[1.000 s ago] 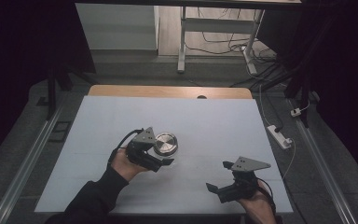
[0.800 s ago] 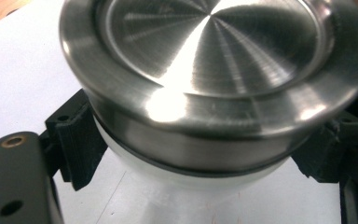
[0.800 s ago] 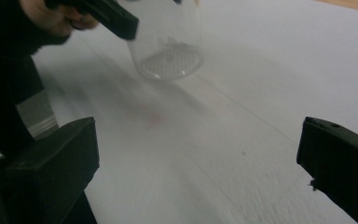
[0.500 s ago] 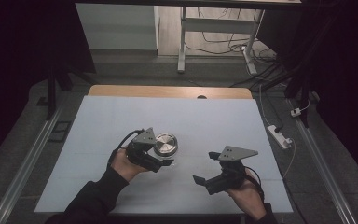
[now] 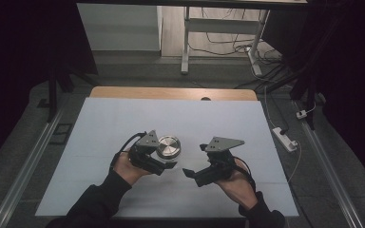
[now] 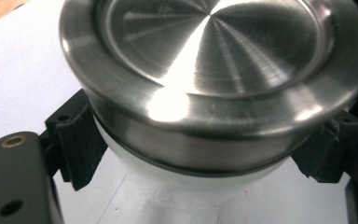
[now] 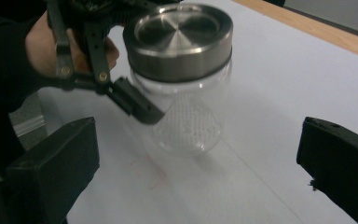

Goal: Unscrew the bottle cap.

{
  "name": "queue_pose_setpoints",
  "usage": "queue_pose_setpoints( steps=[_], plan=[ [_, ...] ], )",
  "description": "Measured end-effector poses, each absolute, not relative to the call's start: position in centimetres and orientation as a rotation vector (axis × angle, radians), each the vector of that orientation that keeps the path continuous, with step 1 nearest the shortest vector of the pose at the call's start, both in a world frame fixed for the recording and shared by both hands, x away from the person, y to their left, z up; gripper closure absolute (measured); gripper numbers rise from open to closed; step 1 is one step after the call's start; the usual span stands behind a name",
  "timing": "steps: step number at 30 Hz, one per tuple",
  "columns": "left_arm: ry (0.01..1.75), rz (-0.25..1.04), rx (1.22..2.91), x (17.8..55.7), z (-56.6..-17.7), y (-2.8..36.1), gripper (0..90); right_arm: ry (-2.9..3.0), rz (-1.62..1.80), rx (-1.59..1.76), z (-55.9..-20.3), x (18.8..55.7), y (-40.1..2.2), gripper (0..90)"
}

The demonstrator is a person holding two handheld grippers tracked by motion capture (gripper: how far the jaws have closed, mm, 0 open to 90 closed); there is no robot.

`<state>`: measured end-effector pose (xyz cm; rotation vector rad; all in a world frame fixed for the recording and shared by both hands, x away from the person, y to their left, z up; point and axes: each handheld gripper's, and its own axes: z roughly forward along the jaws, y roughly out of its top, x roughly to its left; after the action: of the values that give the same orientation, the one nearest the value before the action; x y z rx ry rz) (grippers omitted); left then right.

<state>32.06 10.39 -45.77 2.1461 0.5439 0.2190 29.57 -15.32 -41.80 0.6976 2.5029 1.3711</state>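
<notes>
Steel-lidded glass jar [image 5: 169,147] is standing mid-frame, left gripper [image 5: 164,161] clamping its body. Right gripper [image 5: 196,167], jaws spread, is facing it; it should probably close squarely around the lid.

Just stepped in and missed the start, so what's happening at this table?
A person works with a gripper in each hand. The left gripper is clamped on a clear glass jar just under its steel lid, holding it upright on the white table. The right gripper is open, jaws spread wide, pointed at the jar but not touching it. The lid is on.
</notes>
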Motion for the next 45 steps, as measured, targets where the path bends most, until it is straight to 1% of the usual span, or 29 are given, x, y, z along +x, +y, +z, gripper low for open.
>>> queue_pose_setpoints(
  steps=[9,19,22,25,26,27,30,39,41,45],
  plan=[
    [0.555,0.225,2.156,32.1,-45.9,10.2,15.6,2.515,1.358,0.693,-41.2,30.7,-13.1,0.0],
    [0.568,0.221,2.167,32.1,-46.2,10.0,15.7,2.511,1.328,0.701,-41.3,32.1,-9.8,0.0],
    [0.564,0.217,2.167,32.1,-46.2,9.9,15.7,2.505,1.331,0.708,-41.3,32.4,-9.1,5.0],
    [0.561,0.211,2.167,32.1,-46.2,9.9,15.7,2.524,1.322,0.677,-41.5,32.6,-8.6,12.8],
    [0.561,0.205,2.165,32.1,-46.1,9.9,15.7,2.524,1.327,0.674,-41.5,32.6,-8.6,16.6],
    [0.559,0.201,2.166,32.1,-46.1,10.0,15.7,2.531,1.339,0.664,-41.5,32.6,-8.6,17.4],
    [0.56,0.194,2.162,32.1,-46.2,10.0,15.7,2.528,1.337,0.63,-41.5,32.6,-8.6,17.8],
    [0.438,0.136,2.178,32.0,-45.6,10.3,15.7,2.633,1.413,0.427,-41.1,33.3,-9.5,17.9],
    [0.383,0.095,2.167,31.9,-45.5,10.4,15.6,2.694,1.492,0.306,-41.1,34.0,-10.3,17.8],
    [0.324,0.07,2.179,31.8,-45.5,10.3,15.7,2.752,1.562,0.142,-41.2,34.6,-10.9,17.7]
  ],
)
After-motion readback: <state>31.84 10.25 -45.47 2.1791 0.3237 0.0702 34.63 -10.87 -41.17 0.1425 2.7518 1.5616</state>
